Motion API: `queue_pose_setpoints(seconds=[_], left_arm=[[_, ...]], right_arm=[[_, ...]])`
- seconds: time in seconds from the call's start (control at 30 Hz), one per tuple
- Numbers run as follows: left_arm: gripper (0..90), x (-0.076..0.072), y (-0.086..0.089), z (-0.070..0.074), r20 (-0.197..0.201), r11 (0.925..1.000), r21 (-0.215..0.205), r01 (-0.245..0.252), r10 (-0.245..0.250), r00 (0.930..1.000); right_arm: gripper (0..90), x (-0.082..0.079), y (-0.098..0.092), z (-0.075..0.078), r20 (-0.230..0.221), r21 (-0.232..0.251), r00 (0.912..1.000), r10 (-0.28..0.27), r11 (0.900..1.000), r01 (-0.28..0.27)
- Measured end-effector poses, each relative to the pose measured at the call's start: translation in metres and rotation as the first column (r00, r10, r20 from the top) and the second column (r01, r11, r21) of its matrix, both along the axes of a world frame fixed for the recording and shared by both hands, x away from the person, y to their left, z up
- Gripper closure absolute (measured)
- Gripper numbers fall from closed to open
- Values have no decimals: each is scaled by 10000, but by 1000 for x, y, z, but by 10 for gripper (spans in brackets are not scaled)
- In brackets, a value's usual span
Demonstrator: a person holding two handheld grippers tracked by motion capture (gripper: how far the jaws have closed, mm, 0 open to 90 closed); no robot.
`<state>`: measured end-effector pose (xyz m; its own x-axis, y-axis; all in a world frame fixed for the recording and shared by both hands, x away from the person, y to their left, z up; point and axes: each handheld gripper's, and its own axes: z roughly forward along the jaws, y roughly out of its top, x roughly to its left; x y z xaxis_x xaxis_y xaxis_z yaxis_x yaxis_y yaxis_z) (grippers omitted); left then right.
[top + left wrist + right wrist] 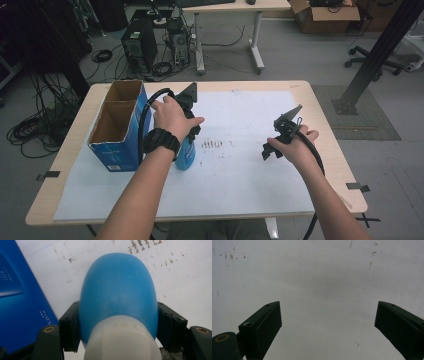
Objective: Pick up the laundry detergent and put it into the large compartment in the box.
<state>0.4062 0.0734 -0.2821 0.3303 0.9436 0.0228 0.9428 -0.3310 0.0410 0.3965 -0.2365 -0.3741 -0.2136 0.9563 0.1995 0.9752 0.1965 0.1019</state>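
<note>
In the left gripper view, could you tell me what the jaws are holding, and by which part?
The left gripper is shut on the blue bottle, its jaws pressing both sides of the body just past the white cap. The right gripper holds nothing.

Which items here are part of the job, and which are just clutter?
In play:
- blue bottle, clamped in the left gripper
- blue carton beside it, top open
- right gripper, open over the white sheet

Lying about:
- computer tower
- floor cables
- cardboard box

Dim, soft overhead light; pics low-res, grainy; close-ups a bit blurry w/ faint shadows.
</note>
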Motion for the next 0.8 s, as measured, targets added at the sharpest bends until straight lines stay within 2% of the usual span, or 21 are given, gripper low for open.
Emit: queue_pose_setpoints(seconds=[0.8], left_arm=[[367, 2, 0, 1, -76, 9999, 51, -145, 145, 9999]], right_arm=[[73, -1, -1, -2, -35, 28, 10000, -24, 10000, 24]])
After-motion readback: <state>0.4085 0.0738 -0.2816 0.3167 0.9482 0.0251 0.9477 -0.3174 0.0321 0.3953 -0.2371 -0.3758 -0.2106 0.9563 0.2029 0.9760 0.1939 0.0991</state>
